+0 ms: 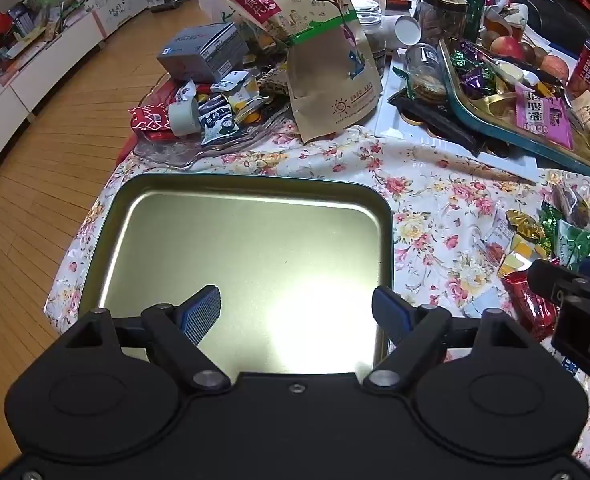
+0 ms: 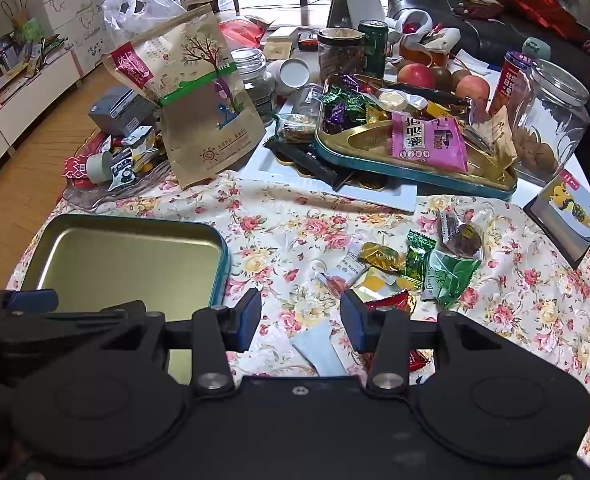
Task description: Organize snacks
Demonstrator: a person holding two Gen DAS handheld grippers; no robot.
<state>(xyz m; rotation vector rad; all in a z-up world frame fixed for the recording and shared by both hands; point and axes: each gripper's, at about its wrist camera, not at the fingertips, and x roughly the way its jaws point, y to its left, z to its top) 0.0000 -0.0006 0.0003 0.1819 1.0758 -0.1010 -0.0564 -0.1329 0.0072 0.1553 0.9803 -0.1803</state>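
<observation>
Snacks: loose pile beside one empty tin; two jars.

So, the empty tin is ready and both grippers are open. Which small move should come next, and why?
Probably lower the right gripper onto the pale sachet lying between its open fingers and close on it. The tin beside it holds nothing yet, the loose snacks are on the right gripper's side, and the left gripper hangs open over the tin.

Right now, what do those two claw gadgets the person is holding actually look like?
Both match: the left gripper and right gripper have matte black plastic bodies with round raised discs, silver bolts, and hinged black links carrying blue fingers with ribbed pads.
</observation>
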